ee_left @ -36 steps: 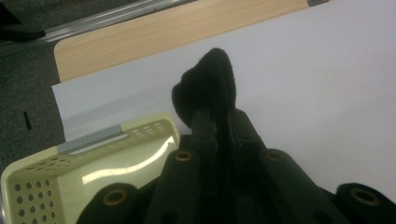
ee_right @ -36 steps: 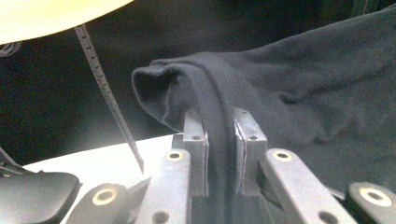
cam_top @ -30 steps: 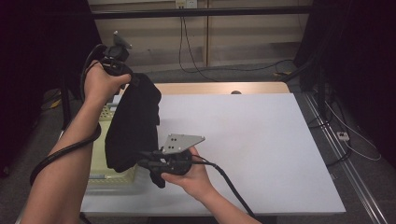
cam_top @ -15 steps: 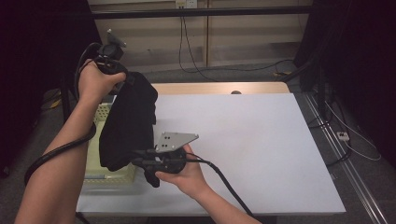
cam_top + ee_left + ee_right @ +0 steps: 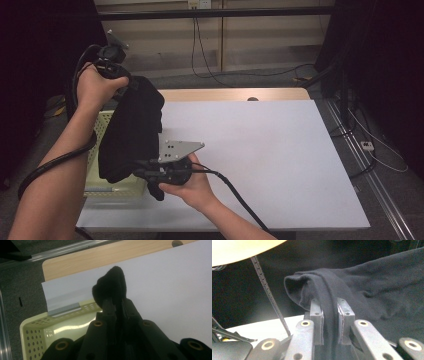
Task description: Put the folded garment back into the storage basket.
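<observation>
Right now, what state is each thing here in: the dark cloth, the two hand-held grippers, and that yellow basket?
Black garment: lifted, hanging over the basket, held at its top and its lower edge.
Left gripper: raised, shut on a fold of the garment.
Right gripper: low, shut on the garment's lower edge.
Pale yellow perforated basket: upright at the table's left edge, partly hidden by the garment.
White table: bare where visible.

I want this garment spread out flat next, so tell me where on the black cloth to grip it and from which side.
Keep to the edges. The black cloth hangs lengthwise: the left gripper pinches its top fold, the right gripper clamps a rolled hem at the bottom, above the yellow basket. A fresh grip probably suits a free corner best, approached from the open white table side.
</observation>
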The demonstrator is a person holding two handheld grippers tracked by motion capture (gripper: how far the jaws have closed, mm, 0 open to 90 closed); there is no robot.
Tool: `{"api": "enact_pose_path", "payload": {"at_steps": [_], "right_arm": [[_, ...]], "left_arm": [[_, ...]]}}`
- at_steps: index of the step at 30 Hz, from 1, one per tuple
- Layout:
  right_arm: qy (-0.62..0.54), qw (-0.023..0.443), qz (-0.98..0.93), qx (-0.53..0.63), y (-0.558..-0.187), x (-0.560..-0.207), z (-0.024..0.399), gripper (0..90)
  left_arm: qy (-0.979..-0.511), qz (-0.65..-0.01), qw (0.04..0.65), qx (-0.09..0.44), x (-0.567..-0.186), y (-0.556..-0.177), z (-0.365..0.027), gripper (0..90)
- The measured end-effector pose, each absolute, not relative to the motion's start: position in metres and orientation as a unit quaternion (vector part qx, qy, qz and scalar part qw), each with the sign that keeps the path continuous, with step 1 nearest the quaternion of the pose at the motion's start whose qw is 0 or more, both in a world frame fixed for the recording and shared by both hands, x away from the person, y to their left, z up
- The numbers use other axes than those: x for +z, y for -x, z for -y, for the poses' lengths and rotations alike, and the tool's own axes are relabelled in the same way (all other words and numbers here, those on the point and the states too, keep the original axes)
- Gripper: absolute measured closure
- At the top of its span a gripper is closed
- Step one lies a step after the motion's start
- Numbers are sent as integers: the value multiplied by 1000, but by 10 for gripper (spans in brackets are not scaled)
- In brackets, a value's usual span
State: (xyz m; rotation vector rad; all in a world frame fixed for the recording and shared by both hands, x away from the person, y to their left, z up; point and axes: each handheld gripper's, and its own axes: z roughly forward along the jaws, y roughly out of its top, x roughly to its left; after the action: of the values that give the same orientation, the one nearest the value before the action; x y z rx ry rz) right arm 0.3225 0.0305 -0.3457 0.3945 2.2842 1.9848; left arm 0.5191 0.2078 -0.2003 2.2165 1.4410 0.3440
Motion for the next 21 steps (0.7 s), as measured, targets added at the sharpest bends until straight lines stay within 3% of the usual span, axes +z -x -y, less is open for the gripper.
{"api": "enact_pose_path", "payload": {"at_steps": [21], "right_arm": [[-122, 39, -747, 653, -324, -345, -46, 786]], "left_arm": [[-801, -536, 233, 134, -197, -517, -227, 831]]}}
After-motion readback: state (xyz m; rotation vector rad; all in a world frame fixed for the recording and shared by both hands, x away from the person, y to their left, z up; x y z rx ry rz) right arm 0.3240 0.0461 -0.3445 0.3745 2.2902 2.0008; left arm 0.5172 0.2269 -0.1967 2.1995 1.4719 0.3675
